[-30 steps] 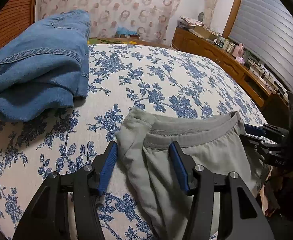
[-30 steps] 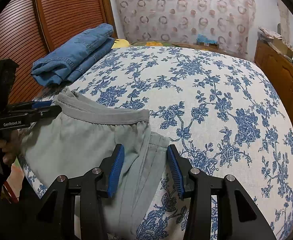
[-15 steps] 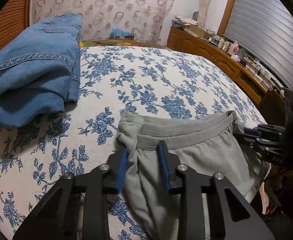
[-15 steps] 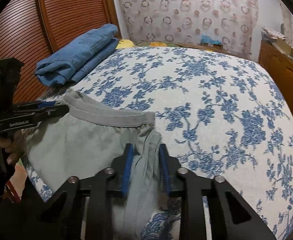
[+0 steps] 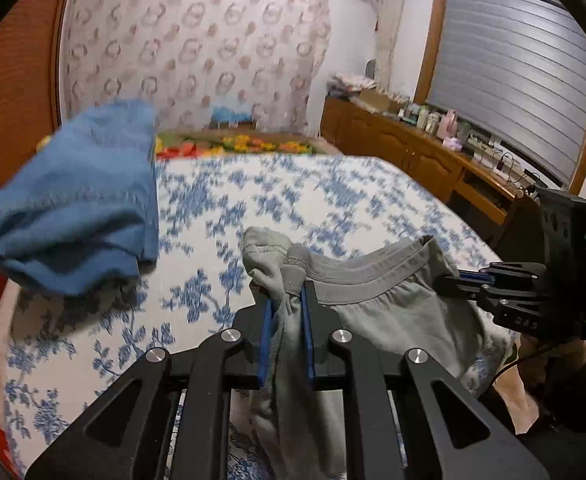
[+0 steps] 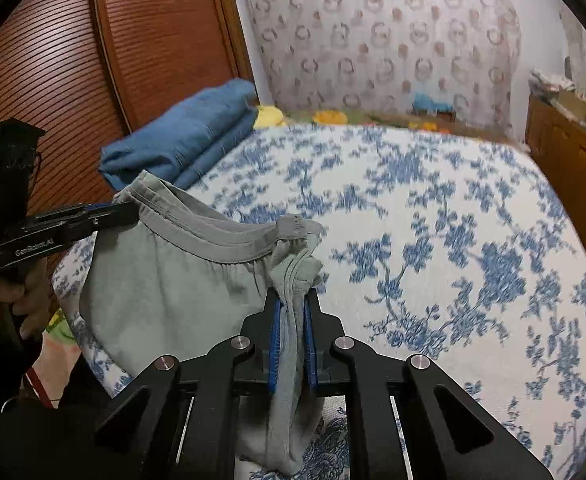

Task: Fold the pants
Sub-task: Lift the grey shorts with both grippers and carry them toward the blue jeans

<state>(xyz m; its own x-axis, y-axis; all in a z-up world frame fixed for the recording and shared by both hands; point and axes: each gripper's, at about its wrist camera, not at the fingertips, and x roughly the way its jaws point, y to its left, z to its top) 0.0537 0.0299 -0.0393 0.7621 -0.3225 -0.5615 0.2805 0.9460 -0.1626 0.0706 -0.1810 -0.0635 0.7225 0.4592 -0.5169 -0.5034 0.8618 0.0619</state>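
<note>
Blue flowers cover the white bedspread point(image 6: 433, 220) on a bed that fills most of both views, with a wooden wardrobe point(image 6: 93, 60) along one side and a low wooden cabinet point(image 5: 405, 152) under a shuttered window on the other. Folded jeans point(image 5: 81, 196) lie on the bed near the wardrobe. The grey pants point(image 6: 165, 276) hang at the near edge of the bed, stretched by the waistband between the two claws (the cloth sags a little in the middle). The left gripper point(image 5: 286, 304) is clamped on one bunched end of the waistband, and the right gripper point(image 6: 292, 312) is clamped on the other end, with the legs drooping below.
</note>
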